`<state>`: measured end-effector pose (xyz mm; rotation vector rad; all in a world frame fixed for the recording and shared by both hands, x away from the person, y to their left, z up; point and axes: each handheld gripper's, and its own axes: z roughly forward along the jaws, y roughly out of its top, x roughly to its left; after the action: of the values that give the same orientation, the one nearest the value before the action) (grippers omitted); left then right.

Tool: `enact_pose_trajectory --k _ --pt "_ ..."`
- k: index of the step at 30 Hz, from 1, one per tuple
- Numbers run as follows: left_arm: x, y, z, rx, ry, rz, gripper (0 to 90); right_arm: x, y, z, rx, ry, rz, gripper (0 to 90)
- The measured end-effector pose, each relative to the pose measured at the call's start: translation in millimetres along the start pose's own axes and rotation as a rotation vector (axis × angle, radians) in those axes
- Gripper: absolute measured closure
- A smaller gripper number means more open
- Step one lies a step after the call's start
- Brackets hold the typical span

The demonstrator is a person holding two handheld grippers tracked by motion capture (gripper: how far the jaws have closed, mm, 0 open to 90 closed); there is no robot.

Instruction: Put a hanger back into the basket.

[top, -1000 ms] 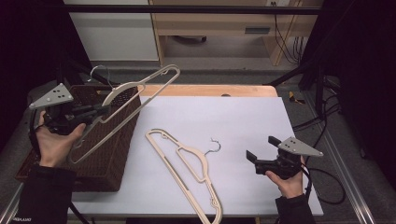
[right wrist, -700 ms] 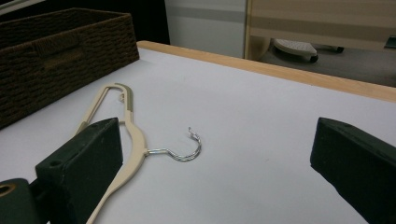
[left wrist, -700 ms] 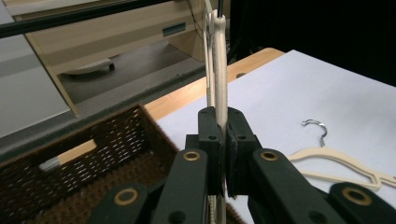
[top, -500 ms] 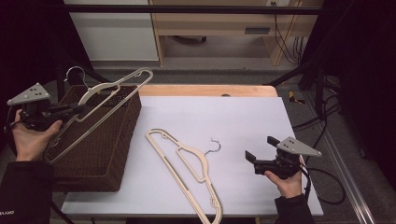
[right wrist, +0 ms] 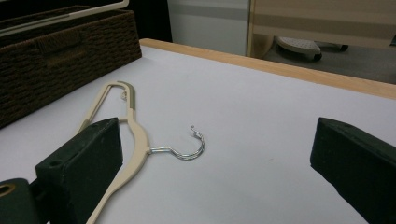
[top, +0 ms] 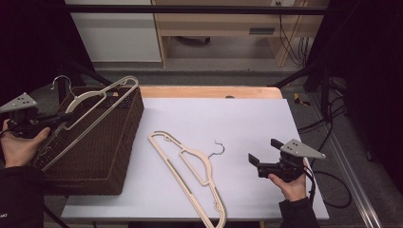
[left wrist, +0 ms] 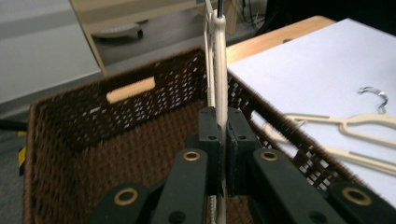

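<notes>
At the left of the high view, a beige hanger (top: 97,111) tilts over the brown wicker basket (top: 104,156), clamped in the left gripper (top: 57,118). A second hanger (top: 190,164) lies mid-table (top: 247,118). At the lower right, the right gripper (top: 259,159) rests, jaws wide apart.

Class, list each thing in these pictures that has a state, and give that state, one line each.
Left tongs: shut on held hanger.
Held hanger: tilted above the basket.
Basket: open-topped, on the table's left.
Second hanger: flat on the table, untouched.
Right tongs: open, holding nothing.
</notes>
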<state>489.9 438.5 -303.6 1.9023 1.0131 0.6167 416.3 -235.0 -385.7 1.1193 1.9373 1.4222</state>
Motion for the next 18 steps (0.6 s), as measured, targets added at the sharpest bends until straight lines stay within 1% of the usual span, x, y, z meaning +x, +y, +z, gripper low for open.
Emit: enact_pose_trajectory --k 4,5,8,14,18 --pt "5.1 -10.3 4.4 0.045 0.004 -0.013 86.6 -0.2 0.1 -0.2 -0.001 -0.001 0.002 2.8" --pt "4.8 -12.2 5.7 0.048 0.006 -0.017 86.6 -0.2 0.0 -0.1 0.0 -0.003 0.001 2.8" --pt "4.5 -20.3 11.7 0.082 0.01 -0.021 86.6 0.2 -0.2 0.5 0.001 -0.005 0.002 2.8" --pt "6.1 -38.4 28.8 0.119 0.012 -0.065 86.6 1.1 -0.4 1.3 0.003 -0.003 0.002 2.9" --pt "7.2 -47.8 39.9 0.158 0.022 -0.099 86.5 1.4 -0.6 1.9 0.005 -0.004 0.0 2.9"
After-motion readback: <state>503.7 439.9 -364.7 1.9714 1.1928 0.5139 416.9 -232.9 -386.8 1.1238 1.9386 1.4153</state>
